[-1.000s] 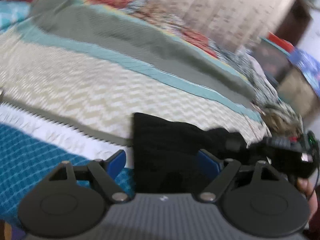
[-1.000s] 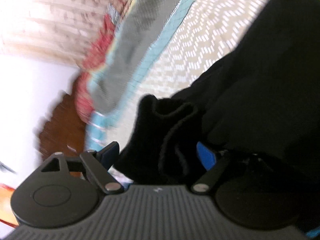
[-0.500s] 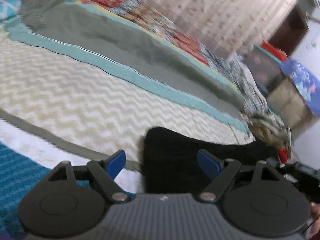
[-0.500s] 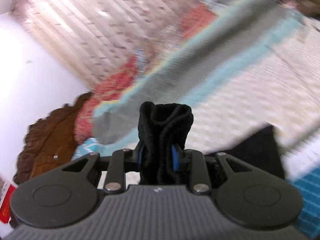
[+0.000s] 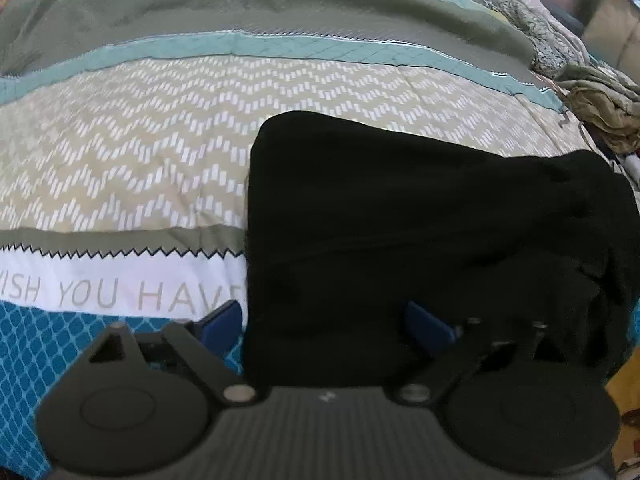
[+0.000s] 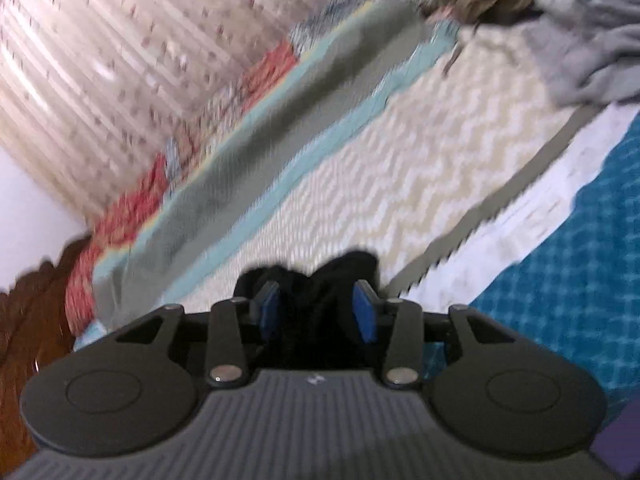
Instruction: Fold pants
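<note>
Pants point(image 5: 420, 216) lie folded on the bed point(image 5: 140, 140), long axis running rightward from my left gripper point(image 5: 326, 320), fingers spread. Right gripper point(image 6: 316, 312) seems partly closed around dark fabric; blurred.

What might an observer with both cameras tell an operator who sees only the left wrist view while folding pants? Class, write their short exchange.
Operator: The pants lie between my left gripper's open fingers. What about the right gripper?
Observer: Black pants cloth sits between the right gripper's pads; I cannot tell whether it is pinched.
Operator: Anything beyond it?
Observer: A crumpled grey garment lies further along the bed.
</note>
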`<state>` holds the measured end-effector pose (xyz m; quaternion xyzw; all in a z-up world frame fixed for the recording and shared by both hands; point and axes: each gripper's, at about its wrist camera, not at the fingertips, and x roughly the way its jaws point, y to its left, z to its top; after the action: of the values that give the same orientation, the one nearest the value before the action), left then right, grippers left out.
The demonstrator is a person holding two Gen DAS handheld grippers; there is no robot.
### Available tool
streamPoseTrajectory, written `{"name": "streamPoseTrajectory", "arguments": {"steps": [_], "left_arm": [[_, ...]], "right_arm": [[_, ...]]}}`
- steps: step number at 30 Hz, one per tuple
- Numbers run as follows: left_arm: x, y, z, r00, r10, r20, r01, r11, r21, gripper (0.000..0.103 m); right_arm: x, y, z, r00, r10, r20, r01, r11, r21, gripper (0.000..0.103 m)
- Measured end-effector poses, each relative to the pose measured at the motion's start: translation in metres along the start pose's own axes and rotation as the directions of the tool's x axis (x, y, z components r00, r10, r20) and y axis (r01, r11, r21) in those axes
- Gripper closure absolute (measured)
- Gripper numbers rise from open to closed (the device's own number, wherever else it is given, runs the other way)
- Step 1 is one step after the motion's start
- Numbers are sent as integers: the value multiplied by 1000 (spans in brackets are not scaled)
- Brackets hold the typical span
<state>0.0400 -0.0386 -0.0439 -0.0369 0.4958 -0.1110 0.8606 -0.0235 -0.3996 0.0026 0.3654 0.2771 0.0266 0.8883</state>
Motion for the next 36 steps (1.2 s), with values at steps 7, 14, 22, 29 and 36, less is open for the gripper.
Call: {"name": "streamPoseTrajectory", "arguments": {"steps": [7,14,22,29,36], "left_arm": [[-7,-13,-3,997,67,26,-69,996,59,10],[-10,-17,-1,996,86,35,-88,993,73,10],[-10,-21,-5,994,99,49,-103,990,95,6],[-9,-20,-7,992,112,50,-117,988,102,5],[-9,-19,-6,992,116,47,-120,988,94,3]], "right_arm": [[-17,57,-23,994,111,1,-106,950,-295,59],[18,58,-39,998,26,-64,-49,921,-386,59],[33,11,-43,990,-79,-114,48,966,-256,62],[34,-9,-49,978,-178,-111,155,970,-186,18],[12,-4,-43,990,-131,-43,123,979,-160,26]]}}
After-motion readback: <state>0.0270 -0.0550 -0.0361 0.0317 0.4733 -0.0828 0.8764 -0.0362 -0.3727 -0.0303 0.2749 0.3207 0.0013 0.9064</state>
